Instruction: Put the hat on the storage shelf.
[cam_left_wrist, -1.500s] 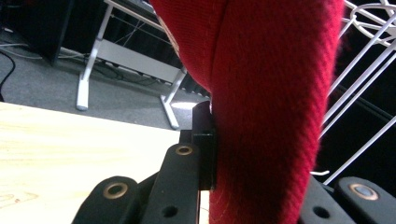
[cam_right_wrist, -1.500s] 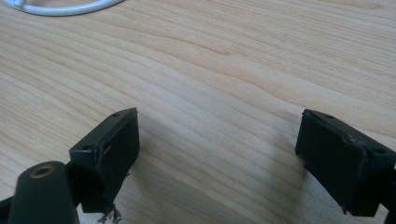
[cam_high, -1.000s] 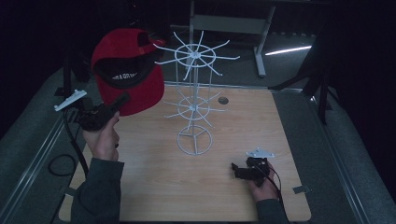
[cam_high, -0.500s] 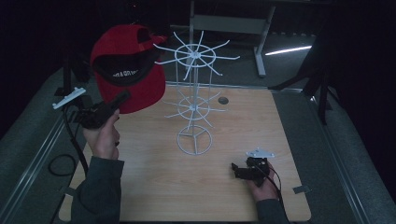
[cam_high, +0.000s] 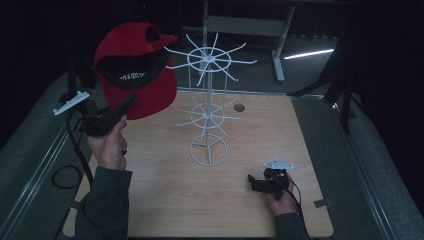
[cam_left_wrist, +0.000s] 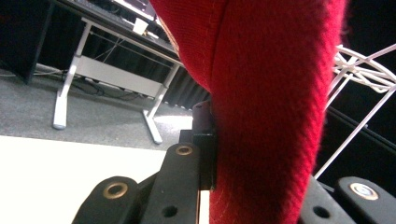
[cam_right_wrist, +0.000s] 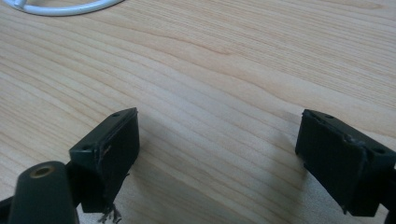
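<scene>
We hold the red cap (cam_high: 135, 70) aloft by its brim, our left gripper (cam_high: 107, 120) clamped on it, just left of the white wire rack (cam_high: 207, 110), whose top prongs point toward the cap. Our right gripper (cam_high: 265, 182) rests on the wooden table (cam_high: 165, 200), near right, jaws apart

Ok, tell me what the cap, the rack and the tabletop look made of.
Cap: red woven fabric, matte, with a visible twill weave and stitching.
Rack: thin white wire, probably coated metal.
Tabletop: light wood or wood-look laminate; grain lines show, finish smooth.
</scene>
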